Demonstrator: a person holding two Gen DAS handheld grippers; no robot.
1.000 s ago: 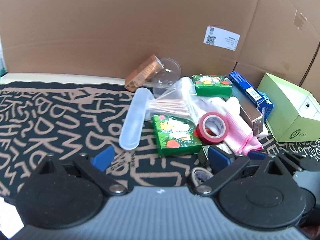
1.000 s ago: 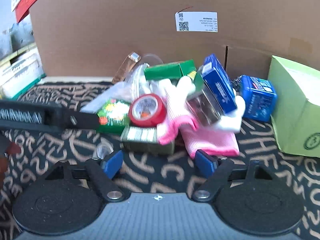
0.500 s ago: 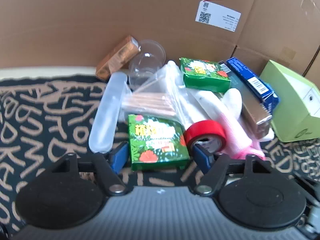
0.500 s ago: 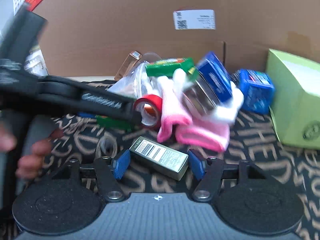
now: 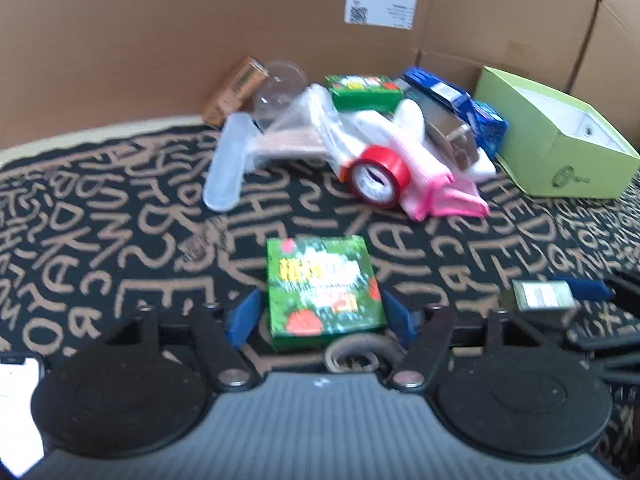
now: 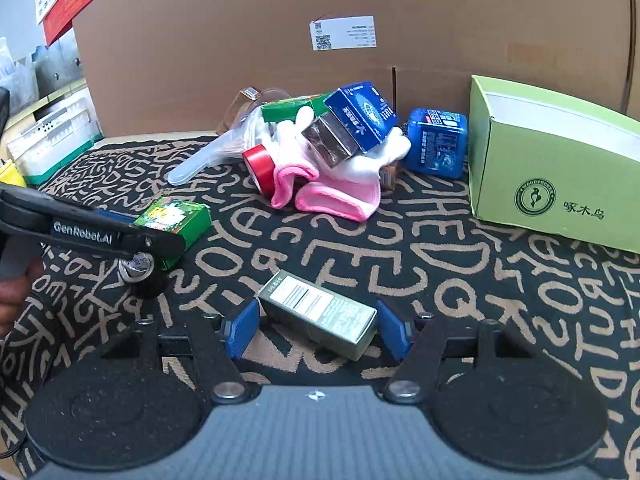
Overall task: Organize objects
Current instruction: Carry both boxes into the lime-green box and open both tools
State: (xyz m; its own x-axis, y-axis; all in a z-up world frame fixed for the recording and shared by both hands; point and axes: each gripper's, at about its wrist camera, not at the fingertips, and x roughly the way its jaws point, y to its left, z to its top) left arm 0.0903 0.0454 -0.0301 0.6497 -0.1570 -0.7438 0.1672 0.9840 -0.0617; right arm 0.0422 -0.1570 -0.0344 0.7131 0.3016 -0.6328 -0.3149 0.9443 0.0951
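My left gripper (image 5: 322, 318) is shut on a green flowered box (image 5: 322, 286), held clear of the pile; the box also shows in the right wrist view (image 6: 174, 218). My right gripper (image 6: 318, 330) is shut on a dark olive box with a white label (image 6: 318, 318), which also shows at the right of the left wrist view (image 5: 542, 295). Behind lies a pile: a red tape roll (image 5: 378, 178), pink and white gloves (image 5: 436, 188), a clear bag of sticks (image 5: 296, 140), a clear tube (image 5: 228, 168), a second green box (image 5: 362, 90) and blue boxes (image 6: 362, 116).
An open light-green box (image 6: 552, 180) stands at the right. A cardboard wall (image 6: 280, 40) closes the back. A copper box (image 5: 234, 92) and a clear cup (image 5: 280, 88) lie by it. The black patterned mat (image 6: 440, 256) covers the table. A small roll (image 5: 352, 354) lies under my left gripper.
Both grippers have pulled back from the pile, each carrying its box: the left the green flowered box, the right the olive box. The pile now lies farther away.
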